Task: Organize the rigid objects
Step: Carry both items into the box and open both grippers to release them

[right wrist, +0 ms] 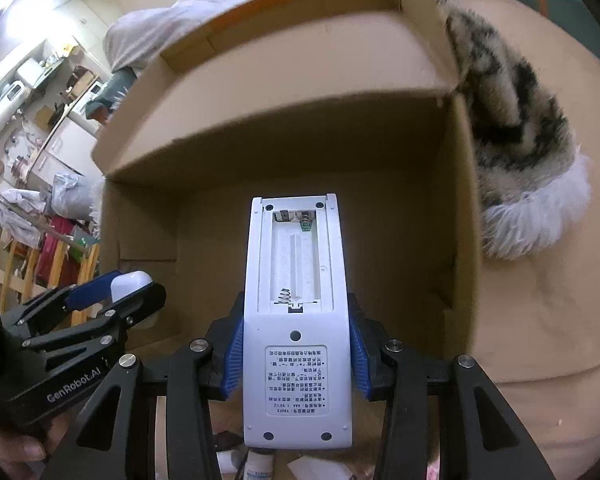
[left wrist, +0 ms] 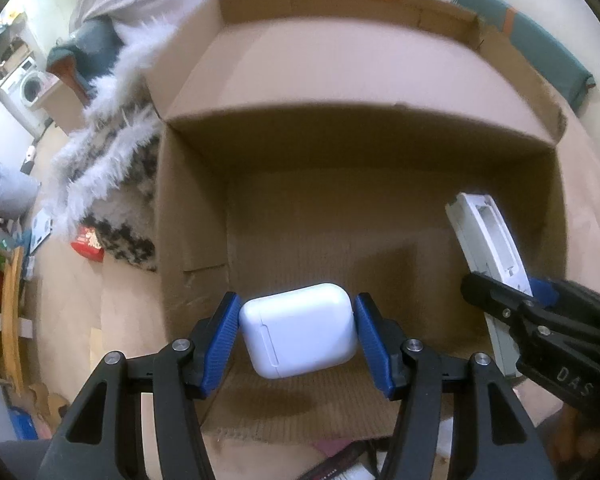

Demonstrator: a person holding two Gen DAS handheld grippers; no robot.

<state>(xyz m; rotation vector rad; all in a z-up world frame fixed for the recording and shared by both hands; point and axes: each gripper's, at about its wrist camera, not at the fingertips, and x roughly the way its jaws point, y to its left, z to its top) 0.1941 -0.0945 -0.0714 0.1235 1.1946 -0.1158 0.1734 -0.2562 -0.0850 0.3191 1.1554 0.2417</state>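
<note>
My left gripper [left wrist: 298,334] is shut on a white earbuds case [left wrist: 300,330] and holds it over the near edge of an open cardboard box [left wrist: 380,120]. The case also shows in the right wrist view [right wrist: 130,284]. My right gripper [right wrist: 296,356] is shut on a white remote control [right wrist: 296,320], back side up, its battery bay open and without batteries. The remote points into the same box [right wrist: 300,92]. In the left wrist view the remote [left wrist: 488,236] and right gripper [left wrist: 536,300] are at the right, inside the box opening.
The box stands on a beige surface [right wrist: 540,340] with its flaps open. A furry black-and-white blanket [right wrist: 516,128] lies against the box's side. Small items lie on the floor below the grippers [right wrist: 260,464]. A cluttered room with shelves [right wrist: 40,92] lies to the left.
</note>
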